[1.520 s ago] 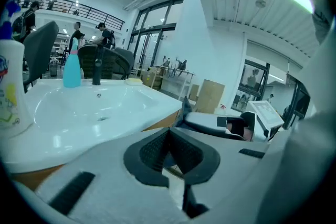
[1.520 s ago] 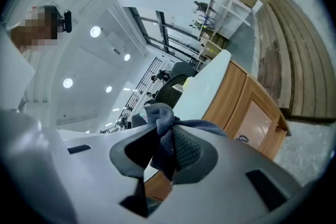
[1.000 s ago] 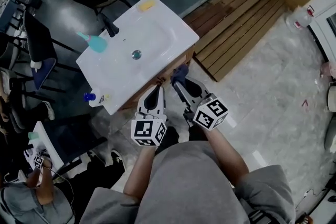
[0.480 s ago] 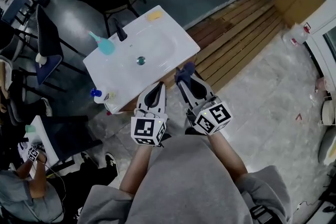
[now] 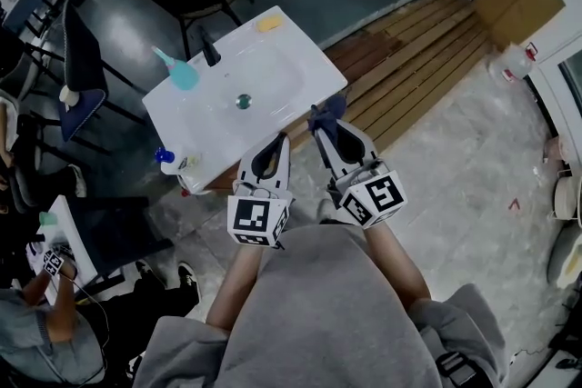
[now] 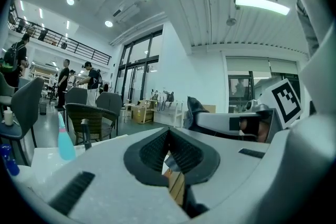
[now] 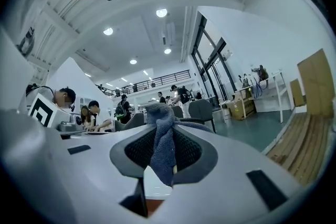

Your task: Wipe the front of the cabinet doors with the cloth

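Jaws of right gripper [image 5: 320, 124] clamp cloth [image 7: 161, 149], lengthwise along them; left gripper [image 6: 168, 134] closed, empty.

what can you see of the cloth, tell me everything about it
The cloth is a dark blue-grey, soft, nubbly fabric, bunched into a twisted fold. The right gripper pinches it between its closed jaws, with a tuft standing past the jaw tips and a tail hanging below. It is in the air beside the near edge of the white basin; only the jaws are seen touching it.
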{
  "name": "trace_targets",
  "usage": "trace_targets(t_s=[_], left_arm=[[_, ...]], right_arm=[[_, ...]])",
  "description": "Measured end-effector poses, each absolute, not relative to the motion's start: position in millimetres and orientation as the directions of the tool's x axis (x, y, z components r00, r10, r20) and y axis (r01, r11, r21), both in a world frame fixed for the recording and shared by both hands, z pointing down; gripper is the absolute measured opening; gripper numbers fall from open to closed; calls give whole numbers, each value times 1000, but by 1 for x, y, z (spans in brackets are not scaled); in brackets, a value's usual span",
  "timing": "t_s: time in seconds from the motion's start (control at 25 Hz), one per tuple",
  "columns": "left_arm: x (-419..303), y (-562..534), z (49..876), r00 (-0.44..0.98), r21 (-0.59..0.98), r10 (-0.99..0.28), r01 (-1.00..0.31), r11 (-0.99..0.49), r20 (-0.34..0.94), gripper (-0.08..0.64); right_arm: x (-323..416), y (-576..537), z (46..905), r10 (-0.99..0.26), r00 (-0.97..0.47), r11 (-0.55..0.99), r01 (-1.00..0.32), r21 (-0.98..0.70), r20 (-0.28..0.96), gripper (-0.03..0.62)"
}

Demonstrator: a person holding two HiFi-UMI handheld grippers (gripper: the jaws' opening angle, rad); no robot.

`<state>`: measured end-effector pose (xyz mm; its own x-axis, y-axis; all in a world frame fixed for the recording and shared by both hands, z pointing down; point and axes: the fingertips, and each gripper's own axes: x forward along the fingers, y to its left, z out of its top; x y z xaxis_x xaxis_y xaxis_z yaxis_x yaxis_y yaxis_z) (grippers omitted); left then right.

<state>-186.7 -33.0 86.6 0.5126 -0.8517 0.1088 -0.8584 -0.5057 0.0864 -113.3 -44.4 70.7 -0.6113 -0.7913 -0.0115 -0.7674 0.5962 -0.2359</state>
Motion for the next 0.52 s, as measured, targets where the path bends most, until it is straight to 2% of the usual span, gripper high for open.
trace_targets(t_s=[0.52], left_arm=[[-186, -38, 99, 529, 118, -838, -848, -517, 132, 8]], right_arm=[[-109, -47, 78, -804, -595, 574, -775, -263, 1, 80]])
